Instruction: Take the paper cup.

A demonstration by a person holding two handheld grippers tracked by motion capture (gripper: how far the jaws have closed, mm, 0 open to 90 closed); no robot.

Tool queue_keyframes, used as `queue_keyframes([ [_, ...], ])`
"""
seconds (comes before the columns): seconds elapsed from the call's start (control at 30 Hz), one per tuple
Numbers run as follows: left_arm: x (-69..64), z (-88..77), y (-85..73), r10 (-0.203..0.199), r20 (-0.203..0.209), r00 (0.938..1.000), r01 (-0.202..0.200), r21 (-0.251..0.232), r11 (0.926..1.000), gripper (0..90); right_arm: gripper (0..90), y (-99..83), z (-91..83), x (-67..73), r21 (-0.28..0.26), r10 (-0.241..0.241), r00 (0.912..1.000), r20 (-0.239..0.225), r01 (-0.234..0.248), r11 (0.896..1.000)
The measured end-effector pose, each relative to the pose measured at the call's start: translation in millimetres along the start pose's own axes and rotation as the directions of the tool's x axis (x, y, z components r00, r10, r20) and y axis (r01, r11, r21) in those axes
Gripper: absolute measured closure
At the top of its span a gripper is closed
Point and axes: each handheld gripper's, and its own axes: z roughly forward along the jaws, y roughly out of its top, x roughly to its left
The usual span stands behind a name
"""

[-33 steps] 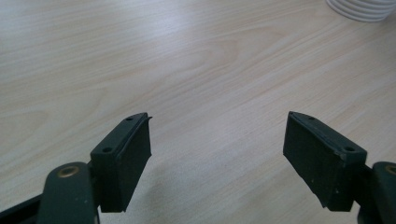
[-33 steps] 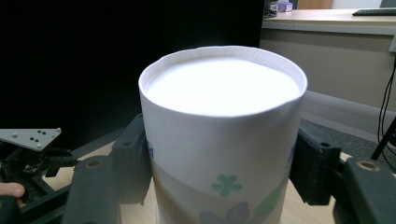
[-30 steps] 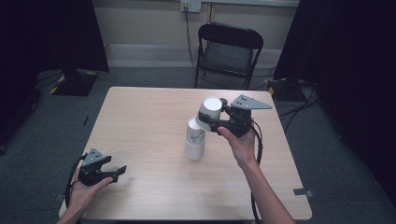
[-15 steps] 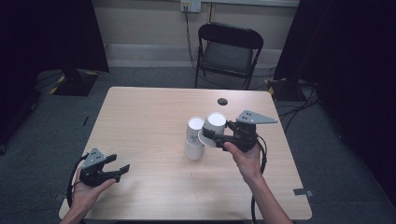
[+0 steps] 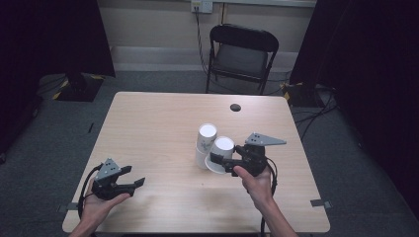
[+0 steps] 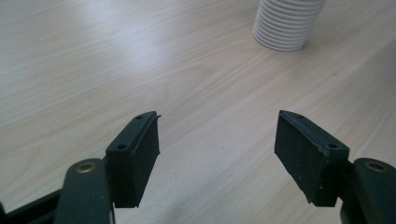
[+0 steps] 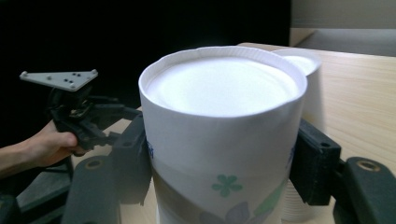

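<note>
Paper cup (image 7: 223, 140) looked light, easily crushed; right gripper (image 5: 223, 161) fingers pinched its side wall, beside stack (image 5: 205, 143) on bench (image 5: 148, 128). Left gripper (image 5: 129, 181) fingers spread apart, empty.

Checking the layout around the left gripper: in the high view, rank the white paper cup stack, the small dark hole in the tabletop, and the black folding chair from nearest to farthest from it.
From the left gripper:
1. White paper cup stack, mid-table, to its right.
2. Small dark hole in the tabletop, near the far edge.
3. Black folding chair, on the floor beyond the table.

Room: light wood table (image 5: 148, 123) on grey carpet (image 5: 44, 148); black folding chair (image 5: 240, 54) behind; dark curtains (image 5: 365, 74); pale wall (image 5: 148, 24).
</note>
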Motion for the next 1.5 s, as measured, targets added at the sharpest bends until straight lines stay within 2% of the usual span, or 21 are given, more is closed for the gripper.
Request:
queue_keyframes([
  [0.07, -6.8, -0.3, 3.5, 0.027, 0.002, 0.9996, -0.027, -0.007, 0.9996, 31.4, 33.8, -4.1, 4.5, 1.7, 0.009, -0.011, 0.9998, -0.015, 0.012, 1.0],
  [0.13, -13.4, 0.3, 7.3, 0.056, 0.01, 0.9984, -0.056, -0.009, 0.9984, 31.7, 33.8, -7.0, 9.3, 3.6, 0.02, -0.003, 0.9996, -0.028, 0.003, 1.0],
  [0.23, -24.1, 2.6, 15.6, 0.114, 0.02, 0.9932, -0.114, -0.013, 0.9934, 33.3, 33.8, -9.4, 14.3, 6.7, 0.028, 0.006, 0.9992, -0.041, -0.005, 1.0],
  [0.37, -36.8, 11.9, 31.0, 0.139, 0.054, 0.9888, -0.138, -0.031, 0.99, 33.3, 33.8, -10.9, 20.0, 11.2, 0.032, 0.032, 0.9973, -0.066, -0.03, 0.999],
  [0.6, -55.7, 27.5, 54.5, 0.147, 0.104, 0.9836, -0.138, -0.089, 0.9864, 32.9, 33.9, -12.9, 26.7, 14.2, 0.041, 0.079, 0.9959, -0.044, -0.077, 0.996],
  [0.67, -62.2, 33.0, 57.2, 0.15, 0.116, 0.9818, -0.137, -0.11, 0.9844, 34.8, 34.0, -15.6, 29.0, 13.2, 0.036, 0.098, 0.9939, -0.052, -0.096, 0.995],
  [0.87, -76.0, 35.6, 58.3, 0.184, 0.135, 0.9736, -0.163, -0.151, 0.975, 39.9, 34.3, -24.3, 42.8, 14.4, 0.054, 0.13, 0.989, -0.069, -0.127, 0.99],
  [0.9, -76.9, 34.8, 58.0, 0.193, 0.128, 0.9729, -0.171, -0.162, 0.9718, 40.9, 34.4, -25.0, 44.1, 15.7, 0.054, 0.128, 0.989, -0.073, -0.125, 0.991],
  [1.03, -78.9, 33.2, 53.9, 0.198, 0.105, 0.9745, -0.177, -0.184, 0.9669, 46.3, 34.4, -26.7, 46.6, 21.9, 0.054, 0.125, 0.9885, -0.085, -0.121, 0.991],
  [1.13, -83.1, 37.6, 49.3, 0.222, 0.114, 0.9684, -0.2, -0.177, 0.9638, 49.4, 34.4, -26.8, 47.3, 26.3, 0.049, 0.1, 0.9913, -0.086, -0.096, 0.994],
  [1.3, -89.0, 43.5, 48.0, 0.243, 0.112, 0.9637, -0.217, -0.2, 0.9554, 50.6, 34.5, -28.3, 49.0, 29.5, 0.05, 0.113, 0.9873, -0.112, -0.108, 0.993],
  [1.4, -92.7, 47.4, 47.3, 0.267, 0.109, 0.9575, -0.241, -0.204, 0.9488, 50.5, 34.5, -30.1, 52.2, 31.4, 0.059, 0.123, 0.9843, -0.127, -0.116, 0.991],
  [1.5, -95.2, 50.6, 45.7, 0.273, 0.102, 0.9566, -0.246, -0.218, 0.9444, 49.5, 34.5, -31.1, 54.9, 34.8, 0.073, 0.115, 0.9831, -0.143, -0.105, 0.992],
])
